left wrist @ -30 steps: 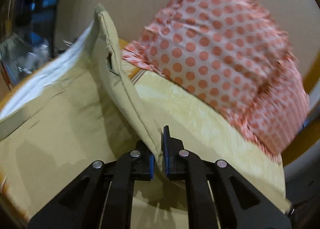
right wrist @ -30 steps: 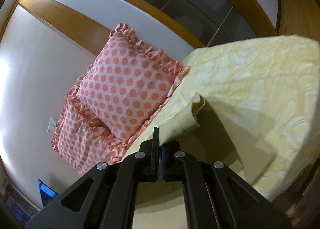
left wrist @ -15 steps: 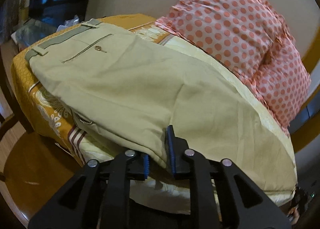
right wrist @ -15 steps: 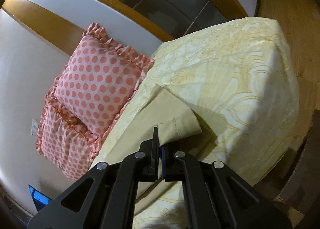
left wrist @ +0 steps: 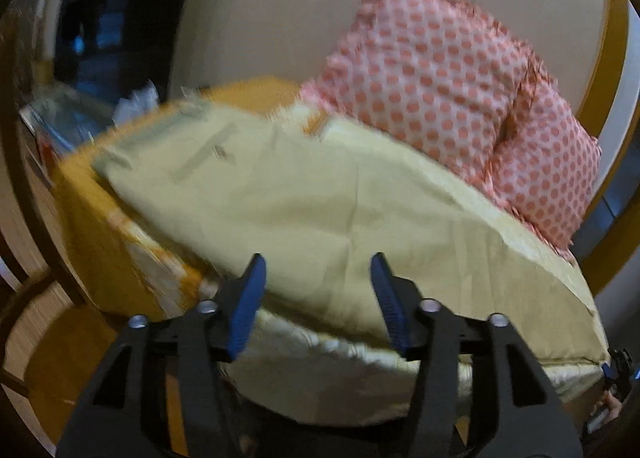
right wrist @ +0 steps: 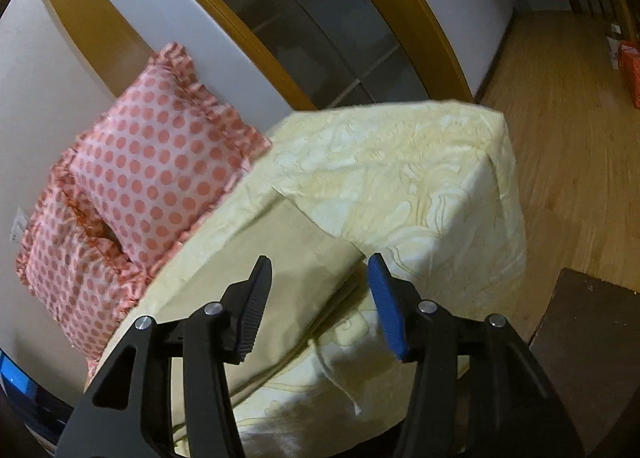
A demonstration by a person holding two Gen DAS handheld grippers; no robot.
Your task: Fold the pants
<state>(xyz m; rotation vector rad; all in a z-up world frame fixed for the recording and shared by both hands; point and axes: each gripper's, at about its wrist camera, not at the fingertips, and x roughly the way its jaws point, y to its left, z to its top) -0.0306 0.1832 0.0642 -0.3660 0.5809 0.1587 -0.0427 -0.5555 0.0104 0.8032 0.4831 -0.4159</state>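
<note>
The khaki pants [left wrist: 304, 197] lie flat across the bed, waistband at the far left, legs running right. In the right wrist view the leg end [right wrist: 276, 254] lies on the pale yellow bedspread [right wrist: 420, 169]. My left gripper [left wrist: 318, 298] is open and empty, just in front of the pants' near edge. My right gripper [right wrist: 318, 298] is open and empty, above the leg end at the bed's near edge.
Two pink polka-dot pillows [left wrist: 436, 69] [right wrist: 160, 153] lean on the wall behind the pants. An orange patterned sheet [left wrist: 104, 242] hangs over the bed's left side. Wooden floor [right wrist: 568, 129] lies to the right, with a dark brown block [right wrist: 592, 338] near the bed corner.
Both grippers have opened and let go of the pants, which were held a second ago. The pants now lie flat on the bed. Both grippers have pulled back a little.
</note>
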